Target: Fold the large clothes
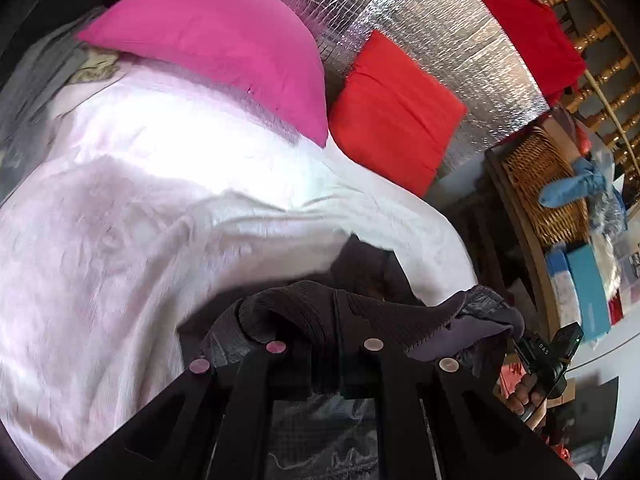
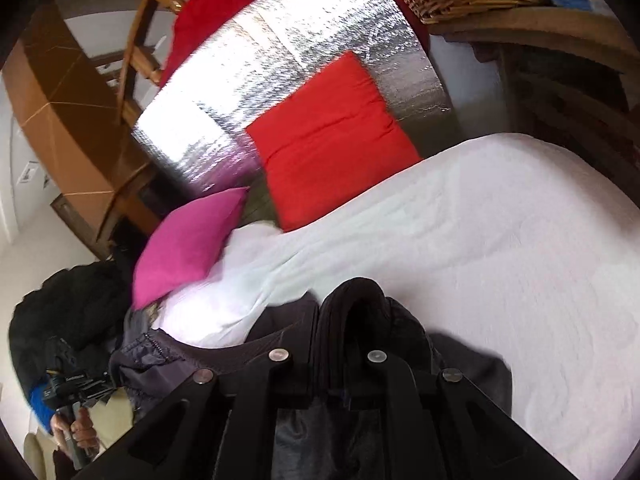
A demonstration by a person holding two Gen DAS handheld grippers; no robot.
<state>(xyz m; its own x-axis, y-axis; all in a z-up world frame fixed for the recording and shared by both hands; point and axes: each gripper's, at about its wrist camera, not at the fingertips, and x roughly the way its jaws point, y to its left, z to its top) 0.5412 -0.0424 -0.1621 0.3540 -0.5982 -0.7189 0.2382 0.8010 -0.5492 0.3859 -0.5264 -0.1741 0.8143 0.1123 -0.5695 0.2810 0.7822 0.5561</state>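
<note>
A large dark grey garment (image 1: 360, 312) is stretched between my two grippers above a bed with a white sheet (image 1: 160, 220). My left gripper (image 1: 326, 344) is shut on a ribbed edge of the garment, which bunches over its fingers. My right gripper (image 2: 326, 354) is shut on another dark, thick folded edge of the same garment (image 2: 356, 312). The right gripper and the hand holding it also show at the right edge of the left wrist view (image 1: 548, 356). The left gripper shows at the lower left of the right wrist view (image 2: 76, 388).
A pink cushion (image 1: 224, 48) and a red cushion (image 1: 396, 112) lie at the head of the bed against a silver foil panel (image 1: 440, 40). A wicker basket (image 1: 544, 184) stands on a shelf beside the bed. A dark pile of clothes (image 2: 68, 304) lies on the left.
</note>
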